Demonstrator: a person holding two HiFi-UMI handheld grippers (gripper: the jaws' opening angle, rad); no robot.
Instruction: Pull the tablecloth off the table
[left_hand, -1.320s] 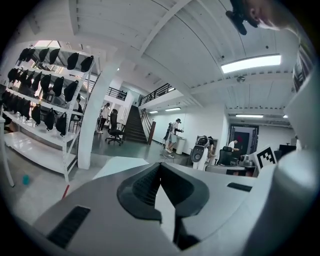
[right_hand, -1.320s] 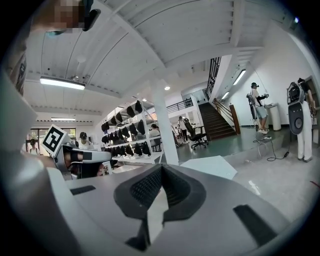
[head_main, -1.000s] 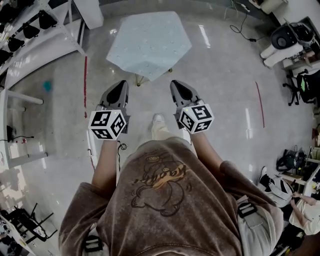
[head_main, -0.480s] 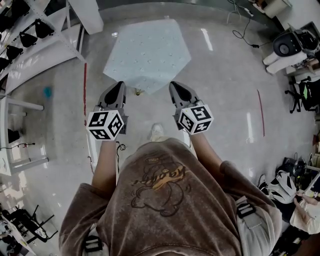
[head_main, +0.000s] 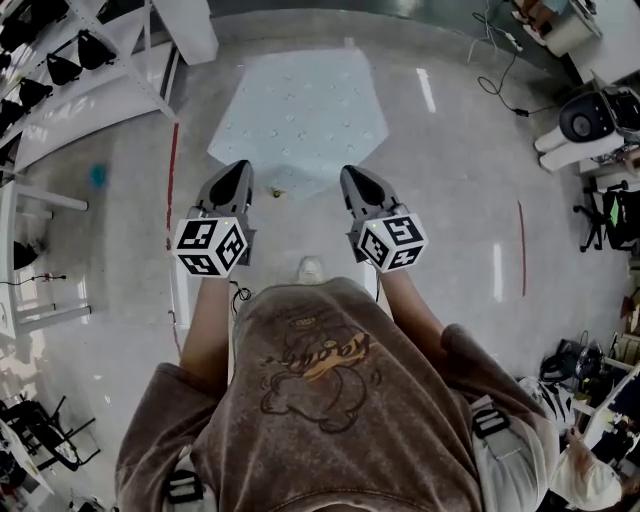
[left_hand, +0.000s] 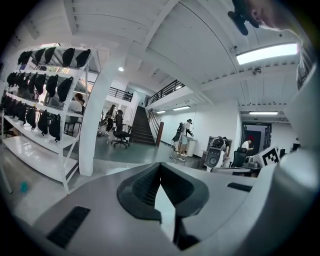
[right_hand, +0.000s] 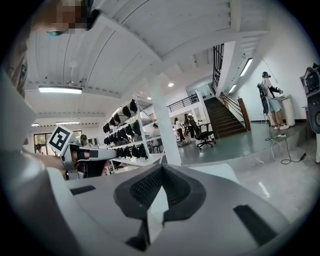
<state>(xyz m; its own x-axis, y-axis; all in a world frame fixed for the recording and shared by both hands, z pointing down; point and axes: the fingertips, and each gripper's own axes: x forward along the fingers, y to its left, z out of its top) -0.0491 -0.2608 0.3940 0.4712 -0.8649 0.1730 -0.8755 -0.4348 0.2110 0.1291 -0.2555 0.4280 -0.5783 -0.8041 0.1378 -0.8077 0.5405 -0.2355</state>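
Holding left tongs (head_main: 238, 170) and right tongs (head_main: 353, 174) clenched shut, side by side mid-frame. Tips by near edge of pale tablecloth (head_main: 298, 115), spread upper centre; contact unclear.

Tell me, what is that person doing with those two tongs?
A person in a brown sweatshirt holds grey tongs in each hand. The left tongs and the right tongs are both shut and empty, pointing toward a pale blue dotted tablecloth spread out just ahead. The cloth lies flat there, not yet grabbed.
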